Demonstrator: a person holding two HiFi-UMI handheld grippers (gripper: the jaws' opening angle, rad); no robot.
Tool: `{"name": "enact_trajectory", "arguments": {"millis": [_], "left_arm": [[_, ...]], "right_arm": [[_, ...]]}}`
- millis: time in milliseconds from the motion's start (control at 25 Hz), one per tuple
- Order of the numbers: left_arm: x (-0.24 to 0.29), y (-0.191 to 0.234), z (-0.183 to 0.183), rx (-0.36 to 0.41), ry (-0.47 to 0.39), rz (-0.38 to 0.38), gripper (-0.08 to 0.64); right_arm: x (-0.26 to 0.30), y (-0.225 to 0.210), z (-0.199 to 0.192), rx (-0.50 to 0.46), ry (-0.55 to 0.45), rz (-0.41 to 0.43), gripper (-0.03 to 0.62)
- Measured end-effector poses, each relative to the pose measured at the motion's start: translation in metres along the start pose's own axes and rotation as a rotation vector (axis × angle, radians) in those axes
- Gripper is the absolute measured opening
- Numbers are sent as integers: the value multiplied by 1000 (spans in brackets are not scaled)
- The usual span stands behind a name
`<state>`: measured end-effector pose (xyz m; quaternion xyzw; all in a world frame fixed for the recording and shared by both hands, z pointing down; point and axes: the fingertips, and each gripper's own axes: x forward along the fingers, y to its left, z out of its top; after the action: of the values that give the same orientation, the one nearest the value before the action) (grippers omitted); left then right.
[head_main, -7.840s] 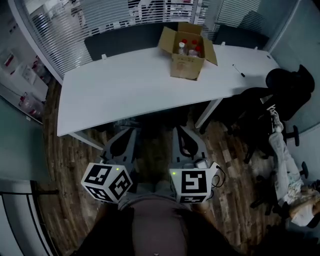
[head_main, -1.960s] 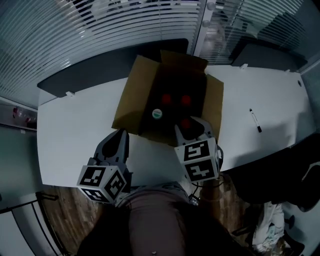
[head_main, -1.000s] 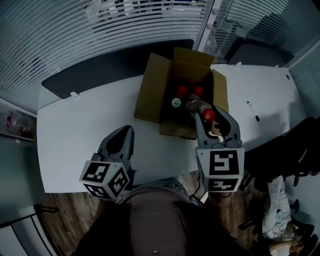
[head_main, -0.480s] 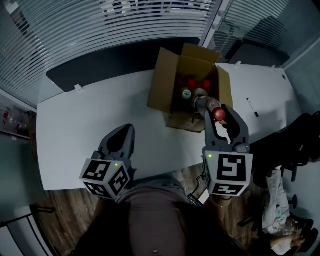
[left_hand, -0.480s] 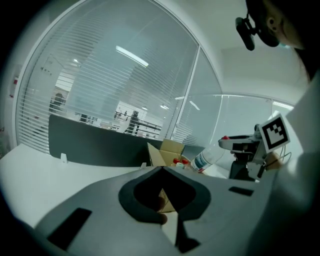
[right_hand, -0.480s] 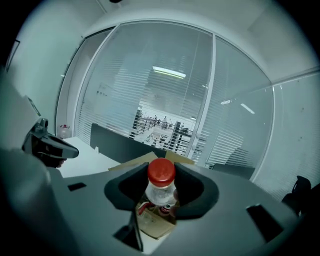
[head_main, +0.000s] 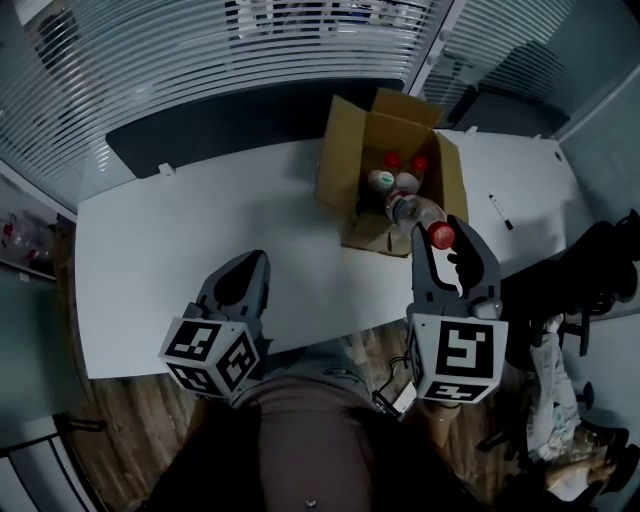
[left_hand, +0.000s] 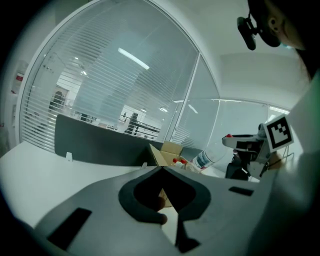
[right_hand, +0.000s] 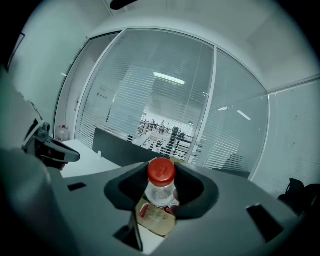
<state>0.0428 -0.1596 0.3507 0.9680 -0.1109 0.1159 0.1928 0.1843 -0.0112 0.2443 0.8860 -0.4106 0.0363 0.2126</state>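
Observation:
My right gripper (head_main: 440, 238) is shut on a clear bottle with a red cap (head_main: 418, 213), just below the cap. It holds the bottle tilted over the near right corner of an open cardboard box (head_main: 338, 165). In the right gripper view the bottle (right_hand: 160, 184) stands between the jaws, with the box (right_hand: 159, 221) behind it. Three more capped bottles (head_main: 382, 180) stand inside the box. My left gripper (head_main: 240, 276) is shut and holds nothing, hanging over the front edge of the white table (head_main: 190, 235). The left gripper view shows the box (left_hand: 167, 149) far ahead.
A black marker pen (head_main: 497, 212) lies on the table right of the box. A dark partition (head_main: 230, 115) runs along the table's far edge, with slatted glass walls behind it. A black office chair (head_main: 600, 265) stands at the right, on a wooden floor.
My right gripper went into the box, shut on the red-capped bottle, and has lifted it out and back toward me. The left gripper has stayed shut near the table's front edge.

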Motion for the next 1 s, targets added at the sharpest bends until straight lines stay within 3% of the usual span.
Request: {"name": "enact_trajectory", "arguments": {"millis": [480, 1000], "left_arm": [[-48, 22, -11, 4, 5, 10, 9], [-94, 60, -15, -26, -30, 118, 9]], "right_arm": [[-28, 45, 1, 3, 2, 11, 173], [-13, 116, 8, -29, -1, 171, 173]]}}
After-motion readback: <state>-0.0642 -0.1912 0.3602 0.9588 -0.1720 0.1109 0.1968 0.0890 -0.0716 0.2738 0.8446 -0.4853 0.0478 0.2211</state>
